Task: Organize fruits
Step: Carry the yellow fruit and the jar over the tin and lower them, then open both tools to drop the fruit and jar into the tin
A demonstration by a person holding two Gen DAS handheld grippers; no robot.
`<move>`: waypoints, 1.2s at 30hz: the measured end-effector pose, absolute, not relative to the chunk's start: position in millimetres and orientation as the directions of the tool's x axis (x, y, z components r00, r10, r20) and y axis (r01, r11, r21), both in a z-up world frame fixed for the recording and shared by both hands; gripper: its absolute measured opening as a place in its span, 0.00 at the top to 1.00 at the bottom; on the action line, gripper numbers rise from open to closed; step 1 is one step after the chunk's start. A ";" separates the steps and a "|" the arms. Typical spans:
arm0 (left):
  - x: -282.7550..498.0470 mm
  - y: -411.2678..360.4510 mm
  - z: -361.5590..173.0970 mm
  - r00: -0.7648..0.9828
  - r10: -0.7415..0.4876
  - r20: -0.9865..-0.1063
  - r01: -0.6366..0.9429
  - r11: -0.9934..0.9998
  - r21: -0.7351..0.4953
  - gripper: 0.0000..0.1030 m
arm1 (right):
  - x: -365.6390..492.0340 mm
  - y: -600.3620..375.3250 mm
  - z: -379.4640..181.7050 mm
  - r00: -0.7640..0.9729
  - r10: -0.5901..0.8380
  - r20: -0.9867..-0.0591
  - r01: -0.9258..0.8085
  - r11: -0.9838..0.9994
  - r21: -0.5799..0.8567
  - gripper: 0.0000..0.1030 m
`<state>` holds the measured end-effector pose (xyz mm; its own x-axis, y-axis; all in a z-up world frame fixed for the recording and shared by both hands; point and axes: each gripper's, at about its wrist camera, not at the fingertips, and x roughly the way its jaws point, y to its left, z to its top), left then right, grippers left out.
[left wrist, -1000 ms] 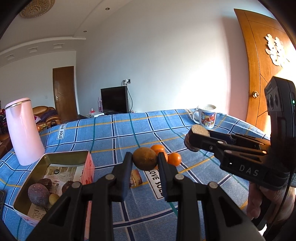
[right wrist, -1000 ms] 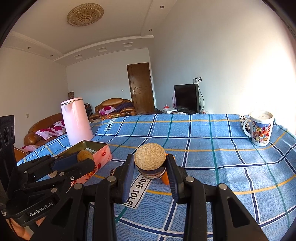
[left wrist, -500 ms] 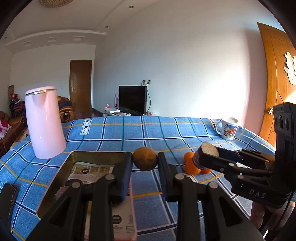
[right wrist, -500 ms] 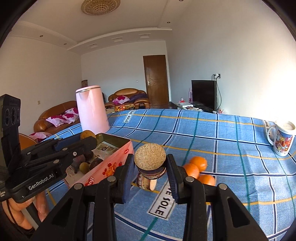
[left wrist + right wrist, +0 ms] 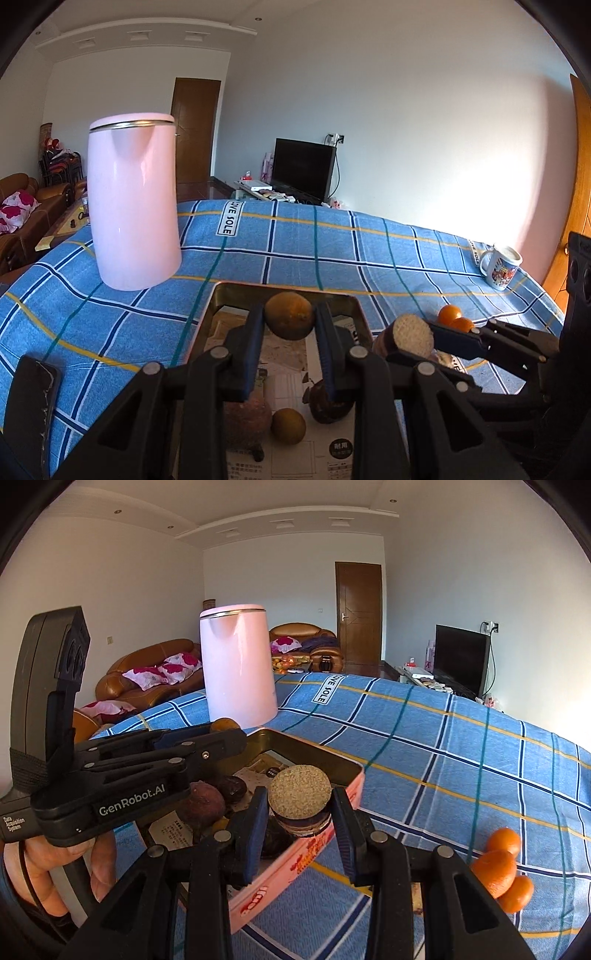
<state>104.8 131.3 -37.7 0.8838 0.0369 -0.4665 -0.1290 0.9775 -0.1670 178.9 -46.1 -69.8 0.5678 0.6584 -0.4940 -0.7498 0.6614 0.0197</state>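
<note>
My left gripper (image 5: 290, 325) is shut on a brown round fruit (image 5: 289, 320) and holds it over the open metal tin (image 5: 284, 288). Several dark and brown fruits (image 5: 288, 426) lie in the tin on printed paper. My right gripper (image 5: 300, 812) is shut on a dark fruit with a pale cut face (image 5: 300, 792), at the tin's pink near wall (image 5: 295, 860). In the left wrist view that fruit (image 5: 412, 334) hangs just right of the tin. The left gripper (image 5: 221, 734) shows in the right wrist view above the tin.
A pink kettle (image 5: 133, 203) stands behind the tin on the blue checked cloth (image 5: 332, 251). Three small oranges (image 5: 502, 867) lie on the cloth right of the tin. A printed mug (image 5: 500, 267) stands far right. A dark phone-like slab (image 5: 29, 398) lies at the left.
Both grippers have swung left with their fruits. The left one now hangs over the tin, and the right one has come up to the tin's near wall.
</note>
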 end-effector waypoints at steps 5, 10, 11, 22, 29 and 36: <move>112.3 143.8 -47.6 0.863 0.043 -0.503 -0.154 0.971 -0.182 0.72 | 182.6 -18.1 -81.6 0.548 0.639 -0.540 -0.762 0.647 -0.009 0.65; 112.3 152.5 -54.7 0.854 0.059 -0.517 -0.179 0.966 -0.186 0.72 | 187.3 -0.2 -95.2 0.516 0.618 -0.593 -0.775 0.631 -0.016 0.64; 111.5 154.2 -55.0 0.853 0.071 -0.517 -0.193 0.963 -0.187 0.70 | 186.5 2.3 -95.3 0.513 0.618 -0.596 -0.777 0.629 -0.018 0.64; 98.9 106.9 -35.9 0.885 0.039 -0.463 -0.122 0.981 -0.150 0.41 | 176.7 -81.8 -73.2 0.622 0.591 -0.515 -0.717 0.694 -0.069 0.41; 116.8 33.7 -37.4 0.865 -0.067 -0.496 0.019 0.995 -0.100 0.41 | 219.1 -177.5 -78.9 0.729 0.387 -0.565 -0.523 0.847 -0.095 0.41; 141.2 -11.4 -52.7 0.805 -0.111 -0.583 0.084 0.994 -0.073 0.41 | 244.4 -199.0 -97.2 0.678 0.343 -0.651 -0.508 0.858 -0.077 0.41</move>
<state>141.2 -11.4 -52.7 0.8047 -0.1111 -0.5831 0.0842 0.9938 -0.0730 244.4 -199.0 -97.2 0.6776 0.3426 -0.6507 -0.5081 0.8578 -0.0774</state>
